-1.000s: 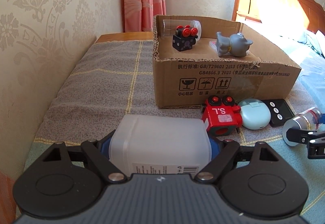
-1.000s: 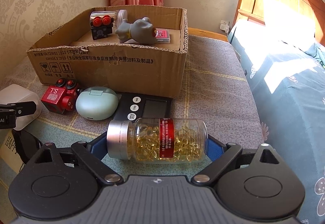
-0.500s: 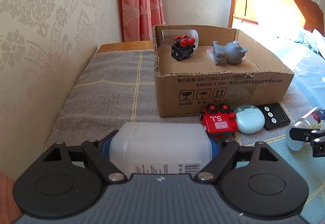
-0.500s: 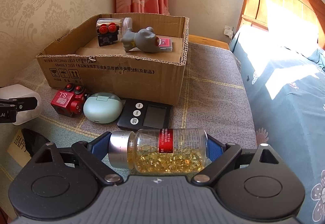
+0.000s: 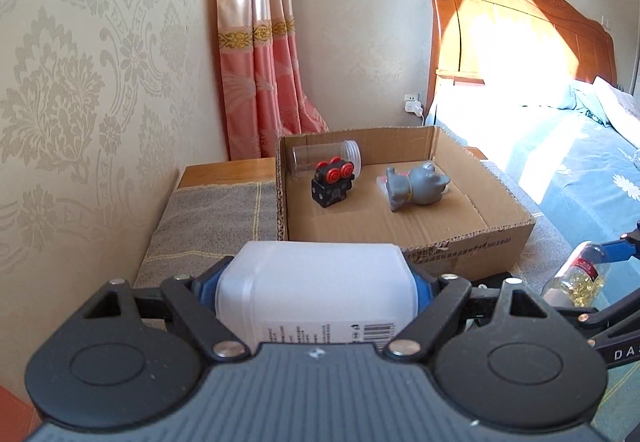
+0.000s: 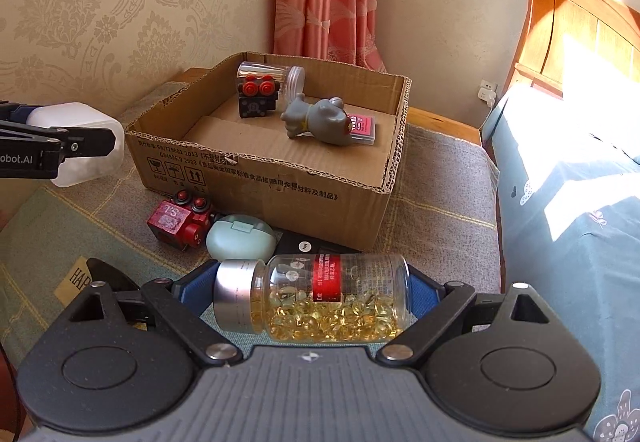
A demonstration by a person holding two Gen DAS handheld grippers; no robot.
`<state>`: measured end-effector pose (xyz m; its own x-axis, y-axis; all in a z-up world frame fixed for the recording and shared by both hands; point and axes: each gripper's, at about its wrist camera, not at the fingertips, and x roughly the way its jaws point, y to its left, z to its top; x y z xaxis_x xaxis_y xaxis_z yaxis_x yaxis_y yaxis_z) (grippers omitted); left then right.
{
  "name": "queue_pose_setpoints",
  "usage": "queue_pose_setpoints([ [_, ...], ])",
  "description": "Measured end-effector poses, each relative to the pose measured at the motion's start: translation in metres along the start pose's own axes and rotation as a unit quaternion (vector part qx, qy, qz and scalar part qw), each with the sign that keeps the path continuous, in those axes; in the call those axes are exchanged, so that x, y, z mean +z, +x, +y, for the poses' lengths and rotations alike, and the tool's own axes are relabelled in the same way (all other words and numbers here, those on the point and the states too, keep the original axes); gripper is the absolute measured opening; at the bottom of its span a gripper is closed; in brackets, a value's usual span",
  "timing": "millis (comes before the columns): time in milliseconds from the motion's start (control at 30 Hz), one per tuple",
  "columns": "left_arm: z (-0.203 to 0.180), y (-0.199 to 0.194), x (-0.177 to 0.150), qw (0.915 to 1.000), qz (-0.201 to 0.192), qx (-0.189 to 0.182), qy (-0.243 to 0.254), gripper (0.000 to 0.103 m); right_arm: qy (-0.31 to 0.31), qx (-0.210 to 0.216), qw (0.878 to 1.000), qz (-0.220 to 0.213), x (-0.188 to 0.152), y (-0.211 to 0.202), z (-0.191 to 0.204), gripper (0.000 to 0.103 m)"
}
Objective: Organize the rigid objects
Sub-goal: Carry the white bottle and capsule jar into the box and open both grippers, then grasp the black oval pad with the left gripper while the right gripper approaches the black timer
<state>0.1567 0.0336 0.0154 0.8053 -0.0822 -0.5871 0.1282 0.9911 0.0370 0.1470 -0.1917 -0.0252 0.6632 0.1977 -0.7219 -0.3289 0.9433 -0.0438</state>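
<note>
White jug (image 5: 316, 290) sits clamped sideways in my left gripper (image 5: 318, 292), raised before the box (image 5: 472, 242). Inside lie a black toy (image 5: 333, 182) and grey figure (image 5: 416, 187). My right gripper (image 6: 312, 296) pinches the pill bottle (image 6: 320, 298) above the blanket (image 6: 440, 226).

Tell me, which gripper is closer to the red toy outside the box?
Right, though not by much. The right gripper holds a pill bottle just in front of the red toy. The left gripper, holding a white bottle, is raised by the box's corner.
</note>
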Motion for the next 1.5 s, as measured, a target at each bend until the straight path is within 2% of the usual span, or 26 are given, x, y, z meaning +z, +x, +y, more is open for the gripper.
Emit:
queue_pose_setpoints([
  [167,-0.013,0.016,0.032,0.9998,-0.019,0.000,0.008,0.084,-0.004,0.024,1.000,-0.013,0.021,-0.011,-0.006,0.096],
  [333,-0.024,0.046,0.056,0.9994,-0.035,0.002,0.003,0.084,-0.012,0.019,1.000,-0.022,0.036,-0.014,-0.010,0.096],
  [400,-0.025,0.061,0.060,0.9992,-0.039,0.005,-0.005,0.088,-0.013,0.016,0.999,-0.025,0.040,-0.013,-0.012,0.096],
  [433,-0.026,0.066,0.060,0.9993,-0.036,0.007,-0.004,0.095,-0.013,0.014,0.999,-0.025,0.041,-0.013,-0.013,0.096],
  [567,-0.026,0.074,0.050,0.9998,-0.022,0.002,-0.001,0.095,-0.010,0.014,1.000,-0.023,0.042,-0.011,-0.016,0.096],
  [800,-0.008,0.051,0.020,0.9989,0.010,-0.021,-0.041,0.097,-0.012,0.012,1.000,-0.023,0.052,-0.006,-0.016,0.096],
  [900,-0.003,0.035,0.003,0.9982,0.017,-0.017,-0.055,0.098,-0.009,0.016,1.000,-0.024,0.063,-0.002,-0.018,0.096],
  [1133,0.007,0.018,-0.020,0.9962,0.033,-0.037,-0.072,0.098,0.004,0.012,0.999,-0.034,0.103,0.017,-0.019,0.096],
  [1200,0.009,0.015,-0.023,0.9962,0.030,-0.038,-0.072,0.098,0.014,0.017,0.999,-0.049,0.112,0.021,-0.020,0.103],
  [1233,0.010,0.014,-0.024,0.9964,0.030,-0.036,-0.070,0.098,0.015,0.017,0.998,-0.054,0.114,0.022,-0.020,0.103],
  [1500,0.016,0.012,-0.030,0.9965,0.032,-0.030,-0.072,0.098,0.009,0.003,0.999,-0.038,0.098,0.017,-0.012,0.103],
])
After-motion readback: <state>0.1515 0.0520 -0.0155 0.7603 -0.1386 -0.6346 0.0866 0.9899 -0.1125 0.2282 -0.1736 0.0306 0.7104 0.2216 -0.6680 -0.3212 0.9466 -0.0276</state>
